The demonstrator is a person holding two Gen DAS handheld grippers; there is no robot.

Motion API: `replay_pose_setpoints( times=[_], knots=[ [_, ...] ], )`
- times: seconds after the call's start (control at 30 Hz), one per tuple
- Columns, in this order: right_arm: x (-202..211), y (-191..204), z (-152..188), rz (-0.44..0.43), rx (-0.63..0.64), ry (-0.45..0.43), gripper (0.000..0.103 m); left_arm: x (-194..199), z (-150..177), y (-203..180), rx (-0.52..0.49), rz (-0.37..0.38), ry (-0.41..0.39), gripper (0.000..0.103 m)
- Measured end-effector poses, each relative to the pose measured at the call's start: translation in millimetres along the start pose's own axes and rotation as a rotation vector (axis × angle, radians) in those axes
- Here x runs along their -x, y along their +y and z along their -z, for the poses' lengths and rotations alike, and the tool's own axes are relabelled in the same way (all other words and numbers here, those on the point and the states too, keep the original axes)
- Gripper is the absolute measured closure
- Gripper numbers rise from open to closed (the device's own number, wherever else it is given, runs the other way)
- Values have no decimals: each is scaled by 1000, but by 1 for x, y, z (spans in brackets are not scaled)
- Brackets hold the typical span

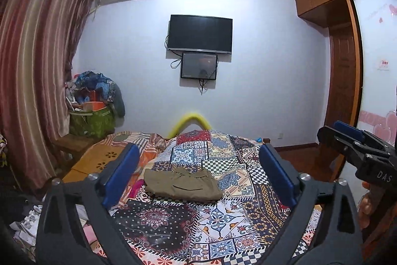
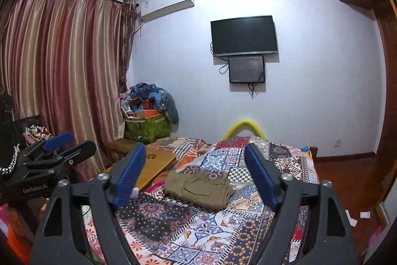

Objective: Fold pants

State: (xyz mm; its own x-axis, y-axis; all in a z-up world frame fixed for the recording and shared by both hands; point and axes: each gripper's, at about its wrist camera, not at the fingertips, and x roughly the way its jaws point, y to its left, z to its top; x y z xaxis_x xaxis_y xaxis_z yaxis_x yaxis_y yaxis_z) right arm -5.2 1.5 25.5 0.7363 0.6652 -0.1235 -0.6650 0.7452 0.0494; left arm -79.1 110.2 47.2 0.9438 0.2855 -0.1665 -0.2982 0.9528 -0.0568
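Observation:
Olive-brown pants (image 1: 182, 184) lie folded into a compact rectangle on the patchwork bedspread (image 1: 223, 222); they also show in the right wrist view (image 2: 199, 189). My left gripper (image 1: 198, 167) is open and empty, held above the bed short of the pants. My right gripper (image 2: 196, 171) is open and empty too, also held back from the pants. The right gripper shows at the right edge of the left wrist view (image 1: 352, 138), and the left gripper at the left edge of the right wrist view (image 2: 62, 145).
A wooden lap board (image 2: 153, 165) lies on the bed left of the pants. A green bag (image 2: 146, 127) piled with clothes stands by the striped curtain (image 2: 62, 71). A TV (image 2: 243, 35) hangs on the far wall. A wardrobe (image 1: 342, 81) stands right.

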Motion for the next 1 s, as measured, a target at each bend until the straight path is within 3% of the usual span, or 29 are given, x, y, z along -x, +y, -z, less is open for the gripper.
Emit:
replay_pose_setpoints(
  times=[0.2, 1.0],
  knots=[
    [12, 2, 3, 32, 6, -15, 0, -1, 5, 2, 11, -5, 9, 0],
    [24, -1, 12, 64, 2, -2, 0, -3, 13, -8, -15, 0, 5, 0]
  ],
)
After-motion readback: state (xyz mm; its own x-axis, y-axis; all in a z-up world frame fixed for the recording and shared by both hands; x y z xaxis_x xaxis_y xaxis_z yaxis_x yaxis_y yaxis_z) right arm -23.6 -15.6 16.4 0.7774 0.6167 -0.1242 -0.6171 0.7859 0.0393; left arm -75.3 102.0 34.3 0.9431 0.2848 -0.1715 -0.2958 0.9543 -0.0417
